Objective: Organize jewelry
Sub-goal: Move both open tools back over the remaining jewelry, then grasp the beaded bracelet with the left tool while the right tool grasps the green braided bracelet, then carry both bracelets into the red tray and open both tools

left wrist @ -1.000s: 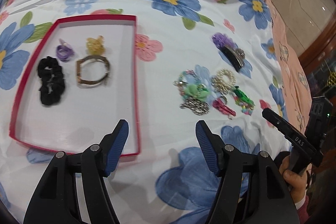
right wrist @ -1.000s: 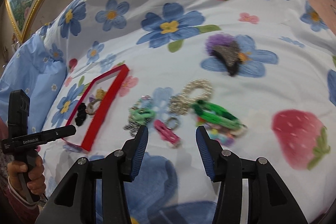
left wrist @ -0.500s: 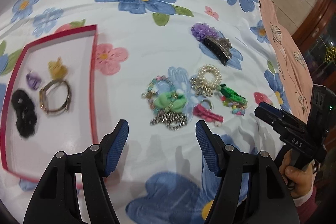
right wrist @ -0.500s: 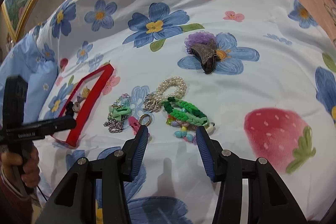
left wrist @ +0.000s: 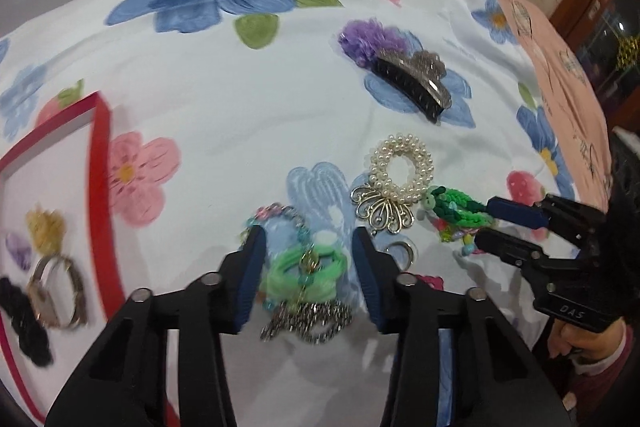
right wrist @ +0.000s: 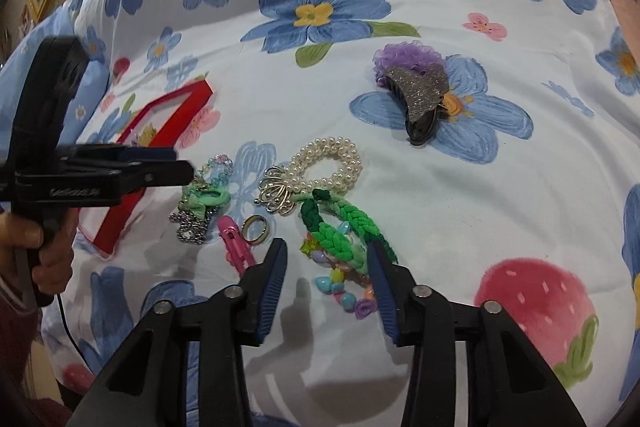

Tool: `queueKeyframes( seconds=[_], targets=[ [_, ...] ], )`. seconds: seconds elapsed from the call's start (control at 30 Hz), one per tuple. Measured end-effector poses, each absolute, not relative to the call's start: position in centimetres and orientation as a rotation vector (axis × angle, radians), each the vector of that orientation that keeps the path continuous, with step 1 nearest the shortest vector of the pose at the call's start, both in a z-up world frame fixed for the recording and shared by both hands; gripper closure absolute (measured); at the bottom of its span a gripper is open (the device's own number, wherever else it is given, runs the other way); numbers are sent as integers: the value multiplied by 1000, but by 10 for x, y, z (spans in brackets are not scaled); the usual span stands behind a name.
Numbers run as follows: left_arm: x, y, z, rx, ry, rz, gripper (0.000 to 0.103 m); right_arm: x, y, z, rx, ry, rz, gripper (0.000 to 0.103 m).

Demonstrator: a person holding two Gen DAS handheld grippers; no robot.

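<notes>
On the flowered sheet, a light green hair tie (left wrist: 304,269) with a silver chain (left wrist: 308,319) lies between the fingers of my left gripper (left wrist: 308,239). Its jaws are closing and the pads stand beside the tie without pressing it. My right gripper (right wrist: 328,251) straddles a green braided bracelet (right wrist: 340,227) and a coloured bead bracelet (right wrist: 344,287); its jaws are closing too, and the pads are clear of both. A red-rimmed tray (left wrist: 102,155) at the left holds a black scrunchie (left wrist: 24,311), a gold bangle (left wrist: 56,291) and two small pieces.
A pearl scrunchie (left wrist: 402,171) with a silver charm lies beyond the grippers. Farther off, a dark glitter hair claw (left wrist: 412,83) rests against a purple scrunchie (left wrist: 368,35). A pink clip (right wrist: 234,239) and a ring (right wrist: 256,227) lie between the two piles. A person's hands hold both handles.
My left gripper has swung right, from over the tray to the green hair tie, and its jaws have narrowed. My right gripper has come closer to the green bracelet and narrowed slightly.
</notes>
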State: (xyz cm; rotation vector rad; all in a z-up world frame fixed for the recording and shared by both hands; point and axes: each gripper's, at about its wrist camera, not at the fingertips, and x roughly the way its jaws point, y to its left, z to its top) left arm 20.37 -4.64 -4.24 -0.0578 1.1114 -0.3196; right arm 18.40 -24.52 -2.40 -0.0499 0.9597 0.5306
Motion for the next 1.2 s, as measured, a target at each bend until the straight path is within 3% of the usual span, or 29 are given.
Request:
queueKeyframes(
  seconds=[0.23,0.33,0.37,0.83,1.2],
  targets=[
    [216,-57,-69,-13,1179,-340,76,197,-240,-36,-92,1002,519,74],
    [214,-54,-68,-40,1170,-356,96,195,-238,-34,-116,988,511,85],
    [214,-52,-67,-55,1168,-363,96,194,-238,-33,-121,982,506,91],
    [163,9,-11,-262,1010,-345,96,181,-257,7,137,891,559,92],
    [113,55,14,-379,910,-280,96,156,-211,14,117,888,645,92]
  ],
)
